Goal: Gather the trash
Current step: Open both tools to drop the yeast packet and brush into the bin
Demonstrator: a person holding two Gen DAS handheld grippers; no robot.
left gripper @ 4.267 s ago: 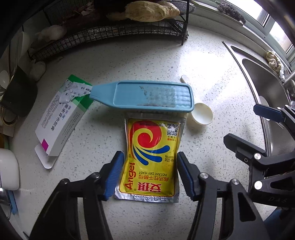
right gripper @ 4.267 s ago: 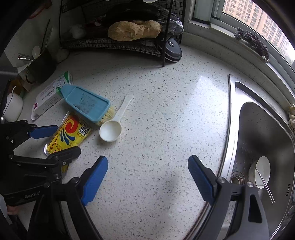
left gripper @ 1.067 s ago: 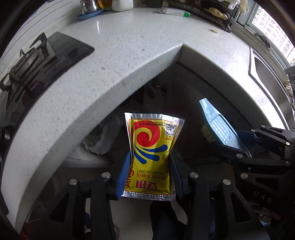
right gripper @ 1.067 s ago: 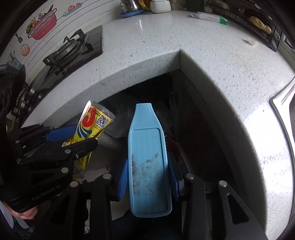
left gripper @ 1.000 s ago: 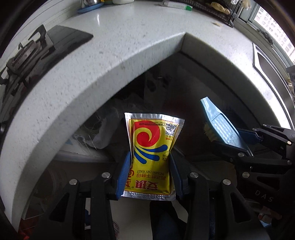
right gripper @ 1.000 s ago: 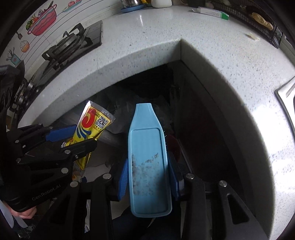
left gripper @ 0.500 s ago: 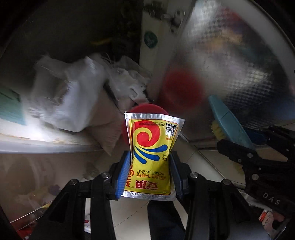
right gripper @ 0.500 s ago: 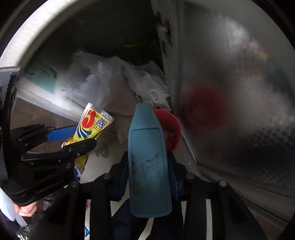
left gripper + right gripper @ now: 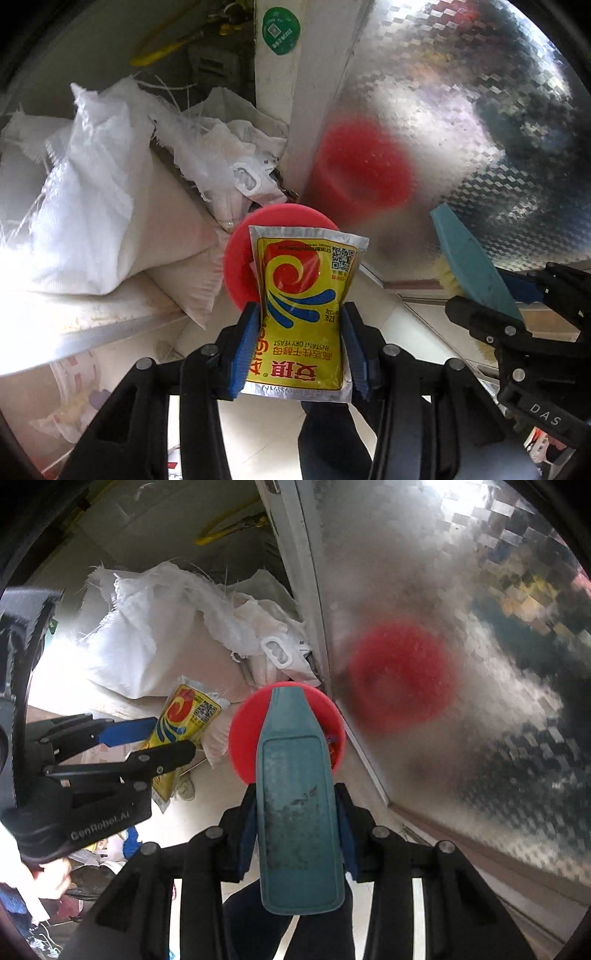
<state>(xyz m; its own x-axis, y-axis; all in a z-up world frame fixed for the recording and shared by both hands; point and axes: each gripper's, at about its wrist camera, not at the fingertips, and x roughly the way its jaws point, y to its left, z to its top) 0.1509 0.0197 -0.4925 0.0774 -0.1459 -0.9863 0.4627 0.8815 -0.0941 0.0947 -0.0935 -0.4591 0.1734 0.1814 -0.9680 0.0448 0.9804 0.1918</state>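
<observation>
Moved: both grippers have left the tabletop and dropped low, now aimed at a red bin (image 9: 240, 258) on the floor beside a patterned metal panel (image 9: 480, 110).
Left gripper (image 9: 299, 325): jaws clenched on the yellow yeast packet (image 9: 303, 306), which stands upright and hangs in the air in front of the bin's mouth.
Right gripper (image 9: 295, 812): jaws clamped on the blue scrub brush (image 9: 299, 812), handle pointing forward over the bin's rim.
Step in hand: carrying the trash to the bin; my read is that the drop has not happened yet.
Next move: probably bring each item squarely over the opening, then let go. The packet is light and floppy, so it may flutter wide if released too far off.
Red bin contents: mostly hidden behind the packet and the brush; the right wrist view shows a small scrap of something inside, too small to name.
Nearby: white woven sacks (image 9: 92, 203) slumped just left of the bin.
</observation>
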